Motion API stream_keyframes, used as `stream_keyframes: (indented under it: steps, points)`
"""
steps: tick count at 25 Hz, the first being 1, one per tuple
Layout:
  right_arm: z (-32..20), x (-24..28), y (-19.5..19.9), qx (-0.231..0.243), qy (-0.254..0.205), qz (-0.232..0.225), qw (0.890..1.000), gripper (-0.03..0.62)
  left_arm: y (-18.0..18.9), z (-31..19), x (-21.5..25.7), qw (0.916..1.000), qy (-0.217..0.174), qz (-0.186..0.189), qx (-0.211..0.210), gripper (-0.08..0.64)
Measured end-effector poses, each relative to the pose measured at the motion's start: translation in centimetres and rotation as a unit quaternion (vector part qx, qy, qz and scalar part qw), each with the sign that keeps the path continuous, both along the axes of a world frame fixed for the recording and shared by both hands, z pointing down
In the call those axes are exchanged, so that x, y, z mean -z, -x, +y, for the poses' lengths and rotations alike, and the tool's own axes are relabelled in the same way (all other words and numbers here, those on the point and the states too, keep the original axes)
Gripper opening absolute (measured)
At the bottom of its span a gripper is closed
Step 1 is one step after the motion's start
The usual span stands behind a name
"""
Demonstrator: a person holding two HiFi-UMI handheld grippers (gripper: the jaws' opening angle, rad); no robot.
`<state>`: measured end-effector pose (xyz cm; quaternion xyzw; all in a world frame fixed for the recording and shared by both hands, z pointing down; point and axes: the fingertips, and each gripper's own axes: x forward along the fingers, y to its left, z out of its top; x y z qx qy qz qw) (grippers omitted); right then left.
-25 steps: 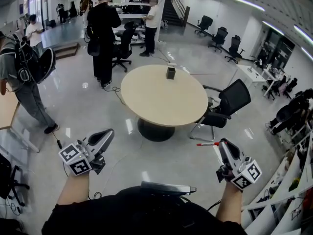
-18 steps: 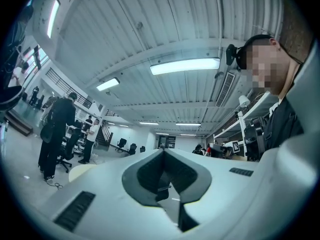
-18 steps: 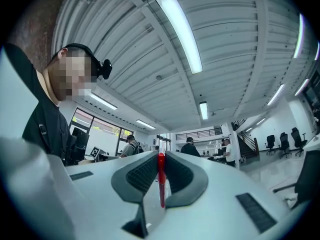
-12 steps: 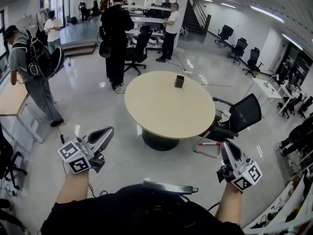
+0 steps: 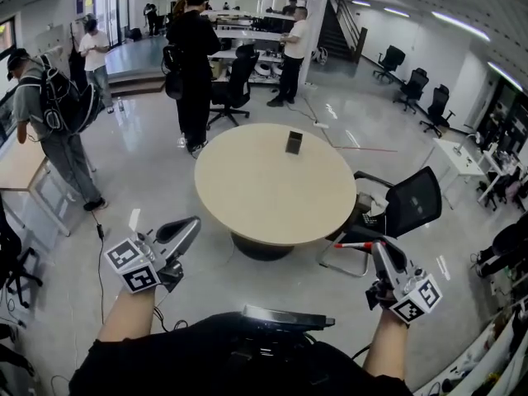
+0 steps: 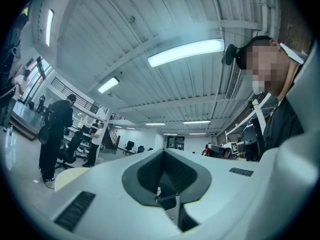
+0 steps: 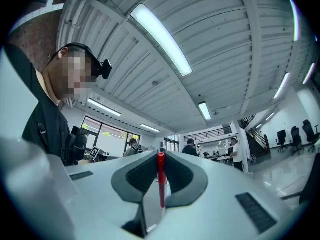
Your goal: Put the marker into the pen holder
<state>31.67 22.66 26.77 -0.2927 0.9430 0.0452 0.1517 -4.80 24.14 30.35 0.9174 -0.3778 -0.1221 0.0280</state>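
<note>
A round beige table stands ahead of me on the shiny floor. A small dark pen holder stands upright near the table's far edge. My right gripper is low at the right, well short of the table, shut on a red marker that sticks out sideways to the left. In the right gripper view the marker lies clamped between the dark pads. My left gripper hovers low at the left, also short of the table, jaws together with nothing between them, as the left gripper view confirms.
A black office chair stands against the table's right side. Two people stand beyond the table by desks and chairs. A person with a backpack stands at the left near a desk edge. A cable trails over the floor.
The head view has shifted, and the table now sits slightly lower and nearer in it. Both grippers keep almost the same pose. The marker stays clamped in the right gripper.
</note>
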Motion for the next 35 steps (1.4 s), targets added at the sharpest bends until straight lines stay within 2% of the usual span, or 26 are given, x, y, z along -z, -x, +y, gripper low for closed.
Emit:
stream_keyframes:
  steps: [6, 11, 16, 20, 23, 27, 31, 35]
  points:
    - [-4.5, -0.6, -0.7, 0.0, 0.015, -0.002, 1.0, 0.043, -0.5, -4.4, 0.2, 0.9999, 0.011, -0.001, 0.002, 0.001]
    - [-9.6, -1.2, 1.1, -0.021, 0.019, 0.011, 1.0, 0.043, 1.0, -11.1, -1.1, 0.9996, 0.013, 0.007, -0.024, 0.0]
    - [-16.4, 0.1, 4.4, -0.058, 0.013, 0.019, 0.998, 0.043, 4.1, -20.6, -0.6, 0.9977, 0.0, 0.022, -0.064, 0.0]
    - [-22.4, 1.1, 8.4, -0.085, 0.014, 0.026, 0.996, 0.043, 7.7, -28.3, 0.0, 0.9957, -0.004, 0.018, -0.091, 0.0]
    - [-26.1, 1.4, 10.7, -0.098, 0.014, 0.03, 0.995, 0.043, 9.8, -32.9, -0.3, 0.9943, 0.0, 0.02, -0.105, 0.0]
    - [-30.6, 0.7, 12.3, -0.1, 0.027, 0.039, 0.994, 0.043, 10.8, -37.6, -1.6, 0.9932, 0.015, 0.026, -0.113, 0.0]
    - [-35.1, 0.1, 12.4, -0.101, 0.037, 0.041, 0.993, 0.043, 11.1, -41.9, -2.9, 0.9929, 0.032, 0.025, -0.112, 0.0]
    - [-40.3, -1.6, 10.5, -0.087, 0.042, 0.033, 0.995, 0.043, 9.7, -45.9, -4.1, 0.9942, 0.041, 0.018, -0.098, 0.0]
